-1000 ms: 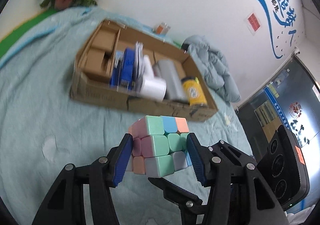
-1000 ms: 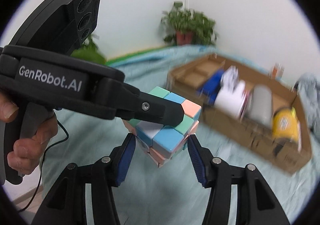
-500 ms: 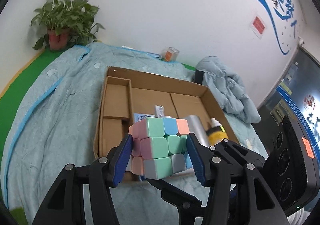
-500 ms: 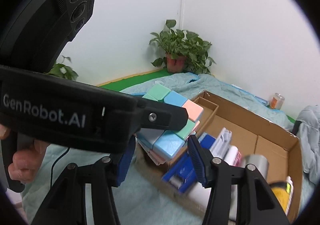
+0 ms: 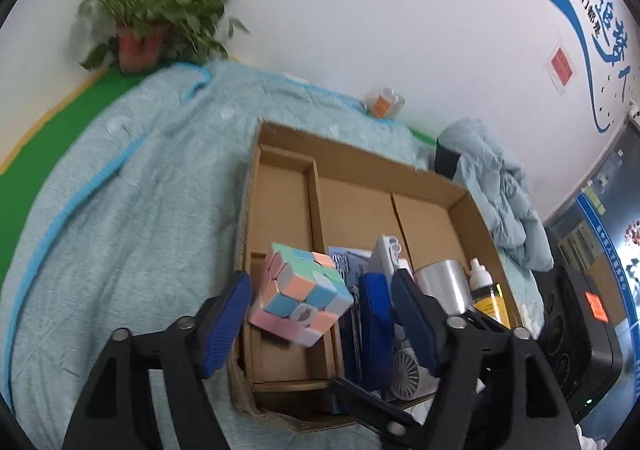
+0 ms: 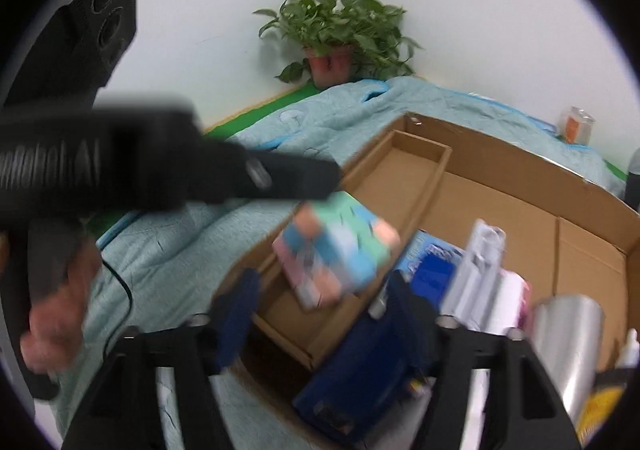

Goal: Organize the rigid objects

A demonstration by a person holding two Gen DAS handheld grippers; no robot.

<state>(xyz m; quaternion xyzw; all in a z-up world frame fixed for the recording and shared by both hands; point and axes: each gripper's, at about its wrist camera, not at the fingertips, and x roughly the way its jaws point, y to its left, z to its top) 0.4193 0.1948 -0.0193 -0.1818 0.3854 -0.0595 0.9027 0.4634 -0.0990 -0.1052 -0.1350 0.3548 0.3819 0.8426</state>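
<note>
Right wrist view is motion-blurred: the left gripper's body and the person's hand (image 6: 56, 314) at lower left smear, and the lettering on the body can't be read. Lower right, a clear cylinder (image 6: 568, 346) and a yellow item are cut off by the lens edge. In the left wrist view, the right gripper's finger crosses the bottom centre w/ its bulk at far right, partly out of frame.

Left gripper (image 5: 320, 314): jaws have just been opening, now spread wide, blue pads clear of the pastel puzzle cube (image 5: 302, 300). Cube sits tilted between the pads, nearer the left one; touching it or not, can't tell. Right gripper (image 6: 320, 306): jaws likewise just opened, apart. Cube shows between and a bit above its pads, not pressed by them.

Cube is over the near left compartment of the cardboard box (image 5: 360, 157), centre frame; whether it rests on the floor of that slot can't be told. Beside it, to the right: blue stapler-like item (image 5: 374, 326), white fan, bottle w/ yellow label (image 5: 486, 296). Box lies on a light-blue quilt (image 5: 132, 209). Farther: potted plant (image 5: 154, 15) upper left against white wall.
</note>
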